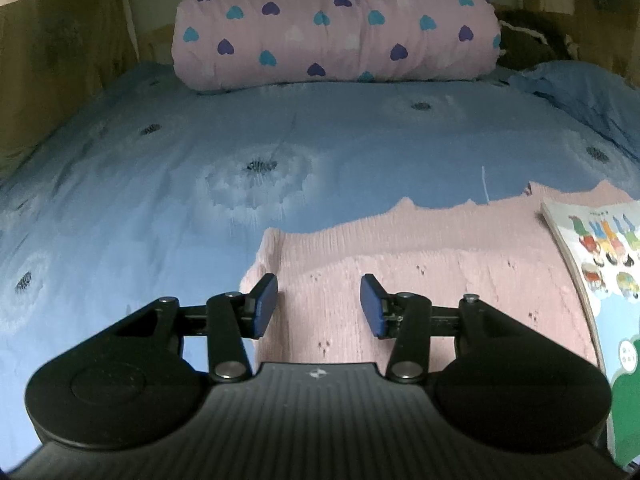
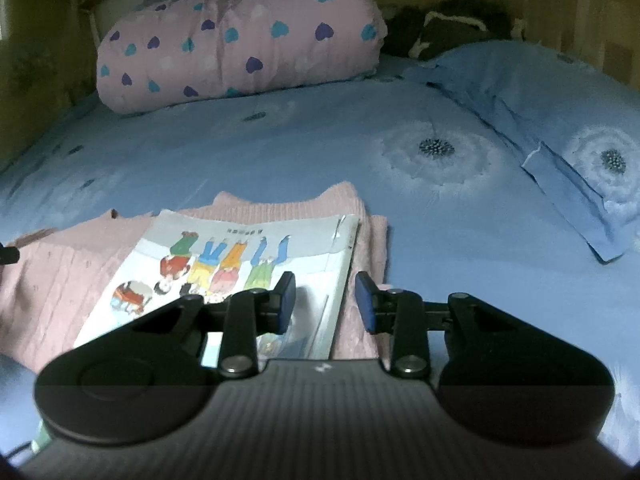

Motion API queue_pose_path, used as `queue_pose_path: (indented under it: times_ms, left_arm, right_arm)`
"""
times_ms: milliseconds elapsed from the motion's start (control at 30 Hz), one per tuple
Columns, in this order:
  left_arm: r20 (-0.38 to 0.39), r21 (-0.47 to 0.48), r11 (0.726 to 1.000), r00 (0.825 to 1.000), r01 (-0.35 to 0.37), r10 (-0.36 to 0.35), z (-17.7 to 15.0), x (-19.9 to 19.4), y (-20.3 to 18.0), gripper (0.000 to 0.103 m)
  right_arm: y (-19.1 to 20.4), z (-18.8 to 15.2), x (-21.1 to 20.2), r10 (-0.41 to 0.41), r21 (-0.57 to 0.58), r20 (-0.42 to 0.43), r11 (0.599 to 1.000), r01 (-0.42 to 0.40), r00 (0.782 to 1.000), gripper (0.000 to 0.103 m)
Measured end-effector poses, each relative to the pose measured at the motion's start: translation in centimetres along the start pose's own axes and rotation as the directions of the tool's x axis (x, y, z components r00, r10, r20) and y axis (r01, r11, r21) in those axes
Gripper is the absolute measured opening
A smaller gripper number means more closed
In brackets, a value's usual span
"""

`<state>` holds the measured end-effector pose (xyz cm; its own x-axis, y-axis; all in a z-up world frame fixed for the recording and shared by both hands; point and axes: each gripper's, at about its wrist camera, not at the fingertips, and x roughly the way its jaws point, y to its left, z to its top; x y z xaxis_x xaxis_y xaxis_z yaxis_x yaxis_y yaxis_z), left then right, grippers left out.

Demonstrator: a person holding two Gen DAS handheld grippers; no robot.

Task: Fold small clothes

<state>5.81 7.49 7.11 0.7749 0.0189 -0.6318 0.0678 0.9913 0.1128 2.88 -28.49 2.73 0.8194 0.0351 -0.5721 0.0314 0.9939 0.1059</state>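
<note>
The pink knit garment (image 1: 420, 280) lies flat on the blue bed cover (image 1: 280, 140), a picture book (image 2: 248, 264) resting on its right part, seemingly as a folding guide. Folding looks barely begun: the left side lies spread out. Its long axis runs left to right. The left tool (image 1: 319, 306) and right tool (image 2: 325, 302) hover with fingers apart, empty. Behind sits a heart-print quilt roll (image 1: 336, 24).

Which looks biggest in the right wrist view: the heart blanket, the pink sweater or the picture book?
1. Rolled pink blanket with hearts, though it lies farthest away.
2. Pink knitted sweater and colourful picture book look about alike; the book hides part of the sweater, so I won't rank them.
</note>
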Motion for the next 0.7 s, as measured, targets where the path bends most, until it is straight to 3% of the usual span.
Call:
queue_pose_path:
  times_ms: [367,567,700]
  left_arm:
    - [-0.021,-0.006,0.999,0.999,0.034,-0.034,-0.6,0.8,0.0,0.052]
    - [-0.018,-0.049,0.999,1.0,0.02,-0.021,-0.6,1.3,0.5,0.053]
    - [-0.024,-0.081,0.996,0.999,0.022,-0.024,-0.9,1.9,1.2,0.053]
  right_arm:
    - [0.9,0.7,-0.3,0.004,-0.025,-0.033,1.0,-0.005,0.999,0.039]
    - [-0.2,3.4,1.2,0.036,0.077,-0.02,0.996,-0.035,0.999,0.037]
    - [-0.6,5.5,2.2,-0.054,0.115,-0.034,0.992,0.058,0.998,0.037]
